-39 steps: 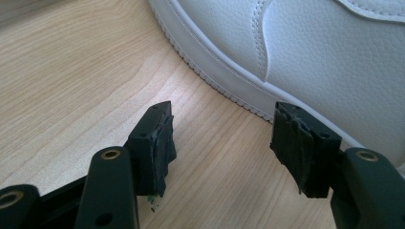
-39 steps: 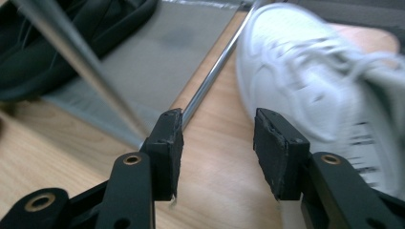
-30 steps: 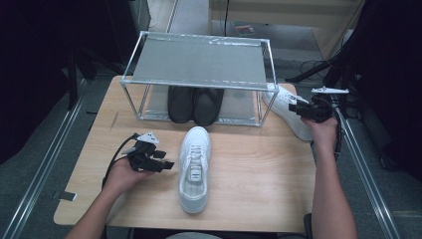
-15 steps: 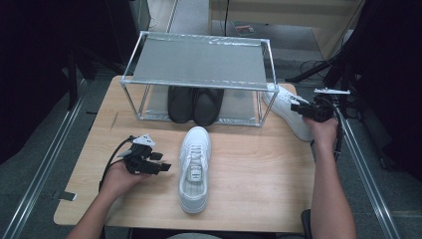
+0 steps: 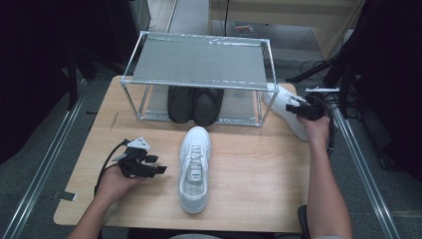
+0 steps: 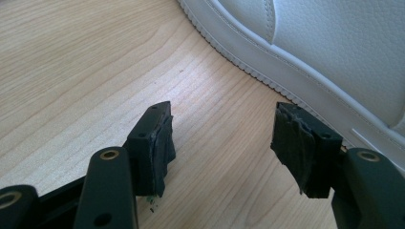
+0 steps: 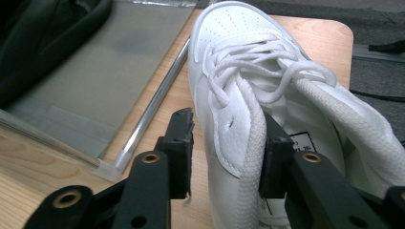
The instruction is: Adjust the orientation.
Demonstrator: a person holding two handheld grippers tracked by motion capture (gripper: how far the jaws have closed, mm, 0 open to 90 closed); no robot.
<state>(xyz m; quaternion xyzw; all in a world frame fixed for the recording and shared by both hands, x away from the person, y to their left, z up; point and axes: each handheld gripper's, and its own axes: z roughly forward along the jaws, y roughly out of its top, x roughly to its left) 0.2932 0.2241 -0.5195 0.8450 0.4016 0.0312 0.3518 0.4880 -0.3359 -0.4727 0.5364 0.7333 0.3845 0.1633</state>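
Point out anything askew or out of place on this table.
The white sneaker by the right gripper lies angled beside the rack, near the table's edge, apart from its mate mid-table. The black shoes sit neatly under the rack.

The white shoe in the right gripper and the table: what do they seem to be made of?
White shoe: probably smooth leather or a synthetic copy, matte; punched toe holes, stitched seams, woven cotton-like laces. Table: wood or wood-look laminate, pale, satin; long grain lines run across it, but real wood or print cannot be told.
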